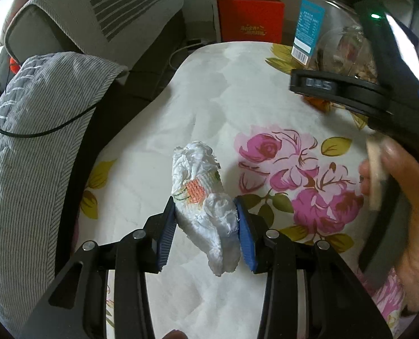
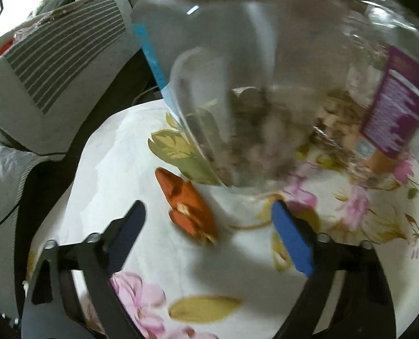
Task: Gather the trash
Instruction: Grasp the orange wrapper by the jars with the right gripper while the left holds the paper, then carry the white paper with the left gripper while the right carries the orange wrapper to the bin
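Clearly, in the left wrist view the left tool [image 1: 206,220] is clenched on a crumpled white paper wad [image 1: 206,195] with an orange printed patch, the blue pads pressing its lower half from both sides while its top end sticks out forward over the floral-covered surface [image 1: 181,107]. Such a wad is light, soft and springy, so it looks safe to squeeze hard, and a grip across its middle should keep it from slipping out. To the right a hand [image 1: 401,226] carries the right tool's black body, and beyond it stands a clear plastic jar [image 1: 336,42] with a blue label near the far edge. Left of the surface there is a dark gap and then grey striped bedding [image 1: 34,141], so the rounded left edge is close. In the right wrist view, which is blurred, the right tool [image 2: 209,220] is released, its jaws standing wide apart with nothing pressed between them. An orange wrapper scrap [image 2: 189,209] lies on the cloth between and just ahead of the fingertips. It appears thin, light and crinkly, best pinched across its narrow width. The jar looms just behind it, leaving little room forward; open cloth lies nearer the camera.
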{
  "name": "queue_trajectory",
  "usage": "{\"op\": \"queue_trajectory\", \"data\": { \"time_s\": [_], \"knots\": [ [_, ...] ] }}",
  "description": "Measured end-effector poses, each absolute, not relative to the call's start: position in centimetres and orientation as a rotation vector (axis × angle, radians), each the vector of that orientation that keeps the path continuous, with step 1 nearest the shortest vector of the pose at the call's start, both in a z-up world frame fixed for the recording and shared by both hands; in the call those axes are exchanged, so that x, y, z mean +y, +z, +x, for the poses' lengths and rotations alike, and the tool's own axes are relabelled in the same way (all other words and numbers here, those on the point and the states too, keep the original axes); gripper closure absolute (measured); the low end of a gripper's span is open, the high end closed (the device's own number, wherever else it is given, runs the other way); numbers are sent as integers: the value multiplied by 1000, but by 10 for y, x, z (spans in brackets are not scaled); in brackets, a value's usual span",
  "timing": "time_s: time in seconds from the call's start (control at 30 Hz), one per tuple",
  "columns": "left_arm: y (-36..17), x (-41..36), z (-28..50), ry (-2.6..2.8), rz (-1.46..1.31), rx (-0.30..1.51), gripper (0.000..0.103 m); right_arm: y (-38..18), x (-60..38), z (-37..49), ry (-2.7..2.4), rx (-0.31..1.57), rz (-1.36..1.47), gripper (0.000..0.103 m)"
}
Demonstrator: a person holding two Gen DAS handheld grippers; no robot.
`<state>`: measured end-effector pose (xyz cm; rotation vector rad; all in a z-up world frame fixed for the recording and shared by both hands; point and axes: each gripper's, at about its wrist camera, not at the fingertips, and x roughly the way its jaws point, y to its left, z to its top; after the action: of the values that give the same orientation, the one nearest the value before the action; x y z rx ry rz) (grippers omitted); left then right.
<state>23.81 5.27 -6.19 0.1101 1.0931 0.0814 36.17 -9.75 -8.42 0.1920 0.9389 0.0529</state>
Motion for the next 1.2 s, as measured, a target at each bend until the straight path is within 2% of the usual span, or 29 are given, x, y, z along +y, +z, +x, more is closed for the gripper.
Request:
{"op": "queue_trajectory", "data": {
  "time_s": [0.07, 0.1, 0.17, 0.2, 0.43, 0.63, 0.93, 1.2],
  "knots": [
    [-63, 52, 238, 84, 104, 1095, 62, -85, -91, 366, 29, 941, 172, 36],
    [-63, 54, 238, 86, 99, 1097, 62, -85, -89, 366, 10, 934, 163, 44],
    [-64, 57, 240, 96, 84, 1098, 62, -85, -89, 365, 5, 926, 162, 62],
    [-64, 58, 239, 101, 77, 1098, 62, -84, -90, 362, 17, 923, 159, 80],
    [-66, 71, 234, 142, 18, 1108, 63, -83, -106, 320, 58, 931, 121, 80],
    [-58, 71, 215, 142, -17, 1112, 63, -76, -126, 251, 98, 938, 141, 81],
    [-42, 51, 166, 109, 9, 1081, 63, -53, -159, 166, 103, 928, 122, 81],
    [-24, 22, 124, 66, 31, 1027, 63, -31, -185, 127, 74, 899, 125, 81]
  ]
}}
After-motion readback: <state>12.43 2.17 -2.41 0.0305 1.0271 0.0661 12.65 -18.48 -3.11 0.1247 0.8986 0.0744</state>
